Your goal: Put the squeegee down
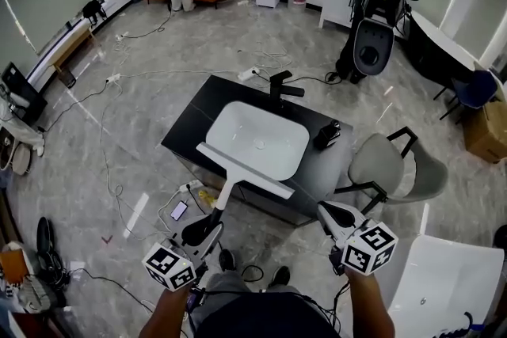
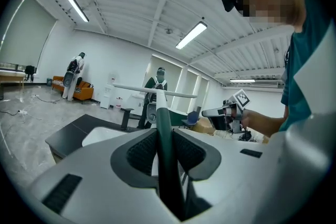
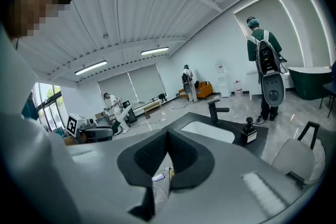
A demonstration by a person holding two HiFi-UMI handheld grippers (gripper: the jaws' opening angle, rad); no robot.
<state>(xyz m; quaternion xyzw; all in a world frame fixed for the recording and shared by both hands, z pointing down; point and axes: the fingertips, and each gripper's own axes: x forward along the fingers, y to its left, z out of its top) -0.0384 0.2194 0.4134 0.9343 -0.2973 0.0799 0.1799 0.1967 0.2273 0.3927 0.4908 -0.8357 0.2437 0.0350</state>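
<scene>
**We hold the squeegee over the sink**

Our left gripper (image 1: 207,227) is closed tight on the squeegee (image 1: 242,168). Its two jaws pinch the dark handle from both sides. The handle sticks out straight ahead of the jaws, and the long white blade sits across the far end, well away from the gripper. From the head view, the blade crosses the near rim of the white sink (image 1: 224,119) in the black counter (image 1: 190,127). Our right gripper (image 1: 333,216) is off to the side, apart from the squeegee. Its jaws are pressed together at the tips, with nothing between them.
</scene>
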